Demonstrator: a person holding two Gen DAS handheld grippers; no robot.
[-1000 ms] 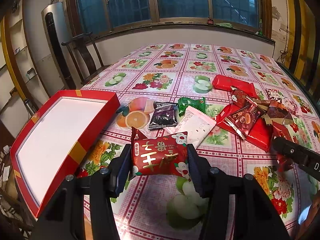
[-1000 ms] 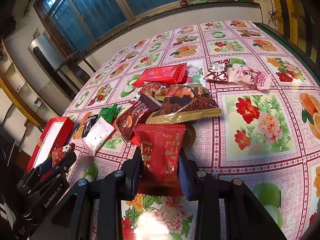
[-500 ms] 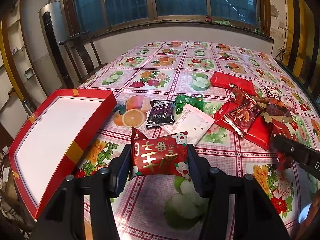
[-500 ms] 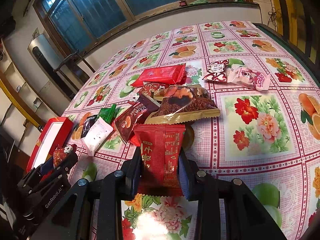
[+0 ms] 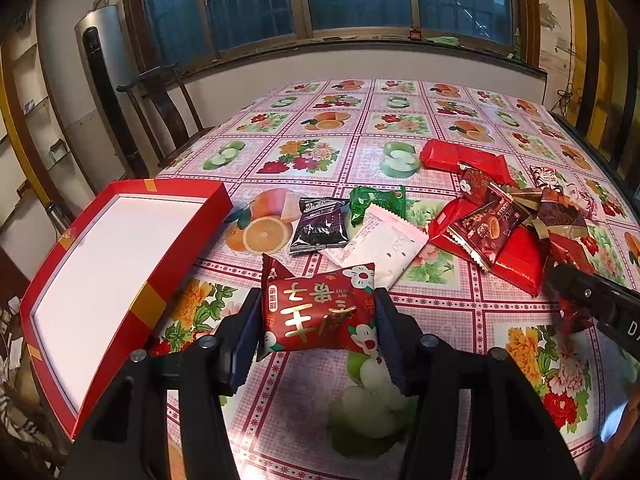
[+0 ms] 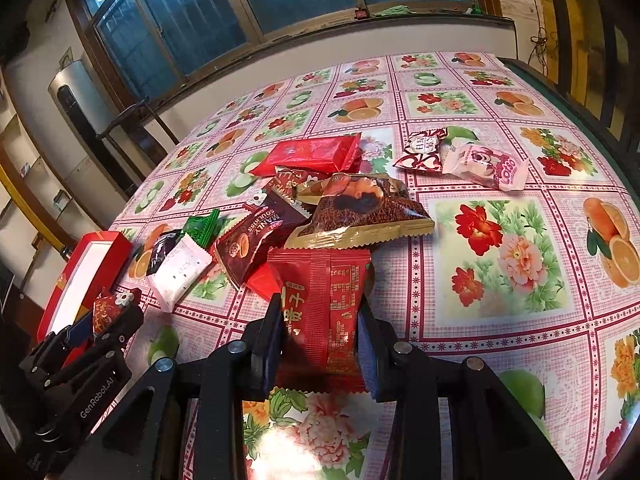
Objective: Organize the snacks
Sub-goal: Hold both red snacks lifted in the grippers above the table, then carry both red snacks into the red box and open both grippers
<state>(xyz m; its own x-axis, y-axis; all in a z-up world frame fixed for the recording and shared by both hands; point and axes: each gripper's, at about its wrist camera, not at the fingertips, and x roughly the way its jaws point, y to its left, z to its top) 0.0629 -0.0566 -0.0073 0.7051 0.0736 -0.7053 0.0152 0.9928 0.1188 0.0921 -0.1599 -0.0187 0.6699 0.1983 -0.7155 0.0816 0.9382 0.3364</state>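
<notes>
My left gripper [image 5: 318, 310] is shut on a red snack packet with gold characters and white flowers [image 5: 320, 314], held above the tablecloth just right of the open red gift box [image 5: 168, 272]. My right gripper [image 6: 320, 320] is shut on a long red snack packet [image 6: 324, 304], held in front of the snack pile [image 6: 352, 212]. The left gripper with its packet shows at lower left of the right wrist view [image 6: 108, 312]. The right gripper shows at the right edge of the left wrist view [image 5: 592, 304].
Loose snacks lie mid-table: a black packet [image 5: 320, 228], a green one [image 5: 376, 200], a white-pink one [image 5: 380, 244], red packs [image 5: 464, 160], a pink pouch [image 6: 488, 168]. The box's white inside [image 5: 100, 264] holds nothing. A chair [image 5: 160, 120] stands at the far left table edge.
The left gripper with its packet has drifted slightly back and up, so the view tilts upward. The right gripper has barely moved. Both keep their hold.
</notes>
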